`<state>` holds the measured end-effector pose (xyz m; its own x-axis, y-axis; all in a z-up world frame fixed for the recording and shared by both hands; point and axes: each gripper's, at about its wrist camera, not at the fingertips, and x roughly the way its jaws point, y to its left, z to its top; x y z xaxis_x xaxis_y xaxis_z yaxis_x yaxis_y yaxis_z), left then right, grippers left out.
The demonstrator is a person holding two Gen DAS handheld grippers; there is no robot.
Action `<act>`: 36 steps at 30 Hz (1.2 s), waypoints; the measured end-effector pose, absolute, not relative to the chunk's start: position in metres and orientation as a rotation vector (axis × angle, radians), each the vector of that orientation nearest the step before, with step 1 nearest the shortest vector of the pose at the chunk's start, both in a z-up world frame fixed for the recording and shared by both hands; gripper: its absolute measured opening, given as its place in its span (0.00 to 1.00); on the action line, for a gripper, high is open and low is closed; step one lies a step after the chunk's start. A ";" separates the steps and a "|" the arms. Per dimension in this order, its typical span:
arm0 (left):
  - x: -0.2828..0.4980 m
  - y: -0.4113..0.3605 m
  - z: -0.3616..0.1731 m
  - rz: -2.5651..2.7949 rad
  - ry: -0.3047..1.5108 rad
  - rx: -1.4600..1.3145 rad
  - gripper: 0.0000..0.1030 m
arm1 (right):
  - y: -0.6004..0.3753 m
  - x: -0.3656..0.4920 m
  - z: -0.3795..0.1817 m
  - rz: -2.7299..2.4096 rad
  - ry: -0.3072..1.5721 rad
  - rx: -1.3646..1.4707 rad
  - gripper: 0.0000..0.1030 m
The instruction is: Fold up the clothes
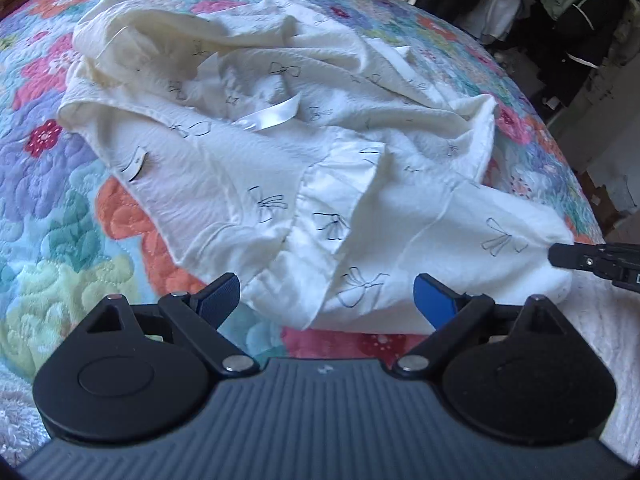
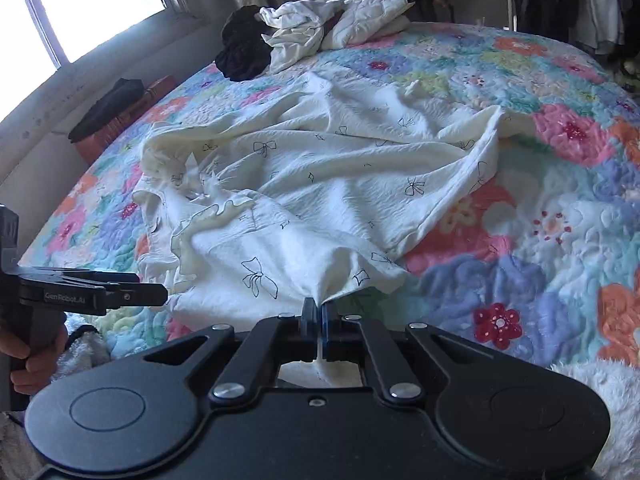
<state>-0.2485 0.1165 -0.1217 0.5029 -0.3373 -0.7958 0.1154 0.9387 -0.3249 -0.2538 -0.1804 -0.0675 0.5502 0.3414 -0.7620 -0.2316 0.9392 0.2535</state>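
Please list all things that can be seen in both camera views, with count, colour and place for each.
garment: one, cream with small black bow prints, spread crumpled on the quilt, near corner pinched.
quilt: one, floral in many colours, covers the bed.
pile of clothes: one, white and black pieces, far end of the bed.
window: one, bright, upper left in the right wrist view.
hanging clothes: several, dark and pale, beyond the bed.
left gripper: one, black with blue pads, open above the garment's near edge.
right gripper: one, black, shut on the garment.
hand: one, holds the left gripper's handle.
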 end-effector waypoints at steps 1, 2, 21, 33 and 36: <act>-0.245 0.120 -0.126 -0.252 1.032 -0.261 0.92 | -0.177 -0.251 -0.071 0.352 0.947 0.126 0.04; -0.242 0.123 -0.130 -0.234 1.052 -0.284 0.92 | -0.172 -0.251 -0.076 0.369 0.970 0.121 0.04; -0.274 0.094 -0.095 0.041 0.772 0.123 0.04 | -0.172 -0.254 -0.074 0.365 0.895 0.162 0.05; -0.295 0.122 -0.102 -0.004 1.004 -0.085 0.07 | -0.193 -0.246 -0.106 0.294 1.051 0.247 0.13; -0.302 0.116 -0.077 -0.007 0.915 -0.074 0.16 | -0.214 -0.240 -0.096 0.242 0.994 0.284 0.21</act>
